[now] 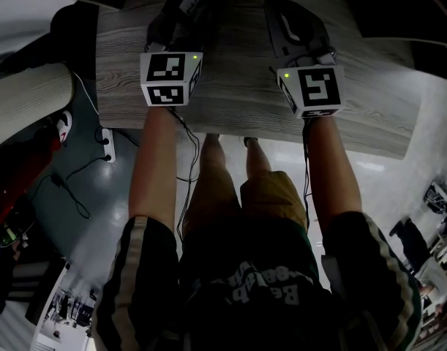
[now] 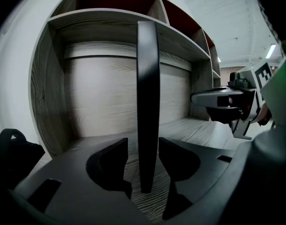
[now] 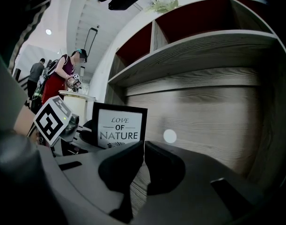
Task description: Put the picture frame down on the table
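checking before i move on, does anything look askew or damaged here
Nothing stands out. The picture frame stands upright and looks intact on the table, between the jaws of the open left claw.

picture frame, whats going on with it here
A person holds tongs in each hand at a wooden table. The frame stands upright on the table, edge-on between the left tongs, whose jaws stand clear of it on both sides, so it looks set down and let go. The right tongs are shut and empty, off to the side.
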`<state>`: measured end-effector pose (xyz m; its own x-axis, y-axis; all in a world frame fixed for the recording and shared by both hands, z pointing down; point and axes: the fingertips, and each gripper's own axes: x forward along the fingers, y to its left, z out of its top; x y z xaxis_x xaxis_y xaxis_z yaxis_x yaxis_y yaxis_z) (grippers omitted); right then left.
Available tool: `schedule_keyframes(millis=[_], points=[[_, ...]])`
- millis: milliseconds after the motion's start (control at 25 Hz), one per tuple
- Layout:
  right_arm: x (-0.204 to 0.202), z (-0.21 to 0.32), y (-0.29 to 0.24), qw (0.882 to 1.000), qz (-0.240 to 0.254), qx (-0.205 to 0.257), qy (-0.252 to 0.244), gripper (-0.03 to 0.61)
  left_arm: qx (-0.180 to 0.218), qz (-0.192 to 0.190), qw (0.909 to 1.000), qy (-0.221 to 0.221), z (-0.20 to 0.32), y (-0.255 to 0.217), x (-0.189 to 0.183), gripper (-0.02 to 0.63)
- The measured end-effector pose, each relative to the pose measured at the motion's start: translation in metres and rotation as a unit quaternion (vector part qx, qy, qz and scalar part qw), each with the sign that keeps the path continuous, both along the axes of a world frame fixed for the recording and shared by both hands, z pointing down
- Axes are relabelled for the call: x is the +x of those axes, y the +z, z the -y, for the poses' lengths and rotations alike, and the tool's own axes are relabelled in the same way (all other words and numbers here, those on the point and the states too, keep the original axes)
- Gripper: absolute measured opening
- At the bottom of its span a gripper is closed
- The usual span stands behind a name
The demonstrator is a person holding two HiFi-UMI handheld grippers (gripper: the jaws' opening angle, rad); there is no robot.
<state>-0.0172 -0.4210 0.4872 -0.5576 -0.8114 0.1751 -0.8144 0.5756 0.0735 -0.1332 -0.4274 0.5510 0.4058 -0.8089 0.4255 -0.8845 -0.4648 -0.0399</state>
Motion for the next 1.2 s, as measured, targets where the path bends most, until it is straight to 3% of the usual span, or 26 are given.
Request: schedule_keyframes(millis=[600,1200], points=[[-0.003,-0.007,-0.002,1.0,0.005,-0.001,-0.01,0.035,-0.013,-0.012,0.9997,-0.016,-0.024,0.006,-0.014,0.272],[-0.006,-0.039,-0.007,0.999,0.012,-0.001,-0.039,0.035,0.01,-0.023,0.9975,-0.065,-0.078,-0.02,-0.021,0.273]])
